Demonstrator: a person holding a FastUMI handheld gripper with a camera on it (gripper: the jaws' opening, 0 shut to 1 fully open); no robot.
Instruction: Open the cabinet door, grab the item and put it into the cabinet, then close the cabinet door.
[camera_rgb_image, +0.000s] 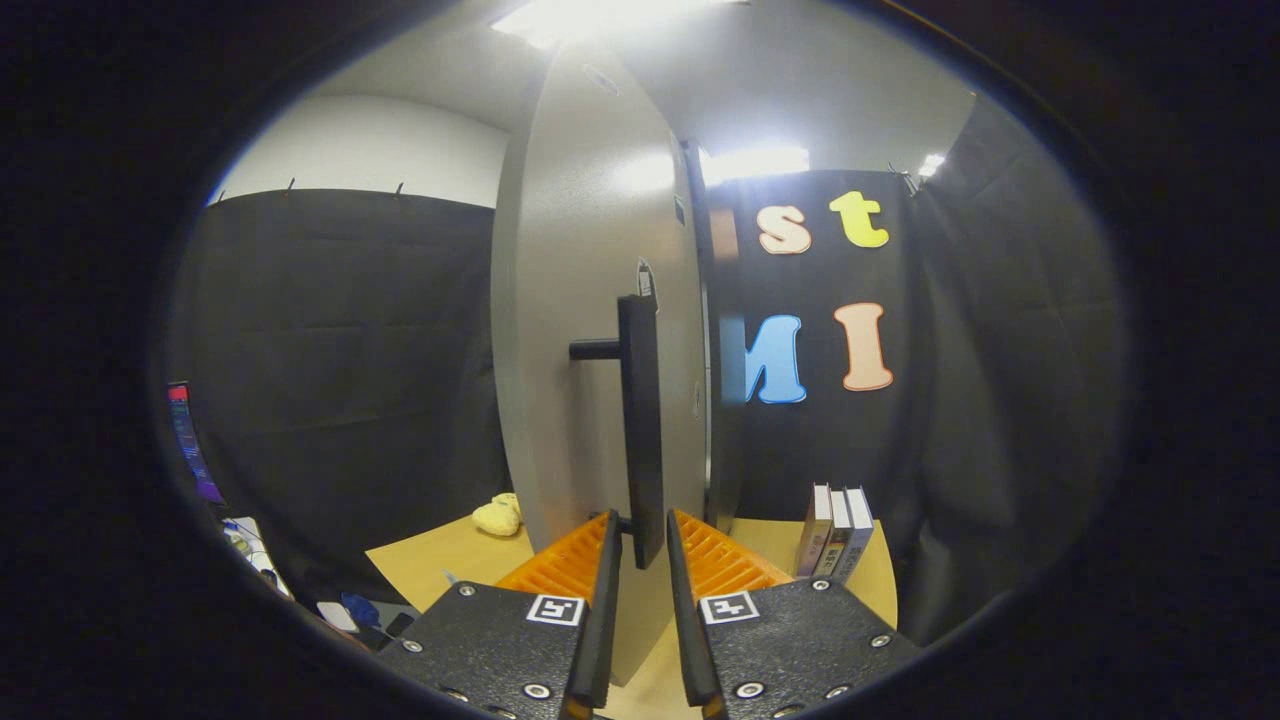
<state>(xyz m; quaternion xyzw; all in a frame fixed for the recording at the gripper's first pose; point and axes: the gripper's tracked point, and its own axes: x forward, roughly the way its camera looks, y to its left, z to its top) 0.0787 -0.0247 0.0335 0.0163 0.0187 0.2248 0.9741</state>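
Between the fingers of the gripper (643, 545) hangs the lower end of the dark handle (640, 420) of the grey cabinet door (590, 300), jaws slightly apart, contact unclear. At ten o'clock a yellow plush item (499, 516) lies on the wooden table (440, 565); at two o'clock three books (835, 535) stand upright.

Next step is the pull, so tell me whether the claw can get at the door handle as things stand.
Probably yes. The claw is open, its fingers either side of the lower end of the handle on the cabinet door; nothing lies between. Whether they touch it, I cannot tell.
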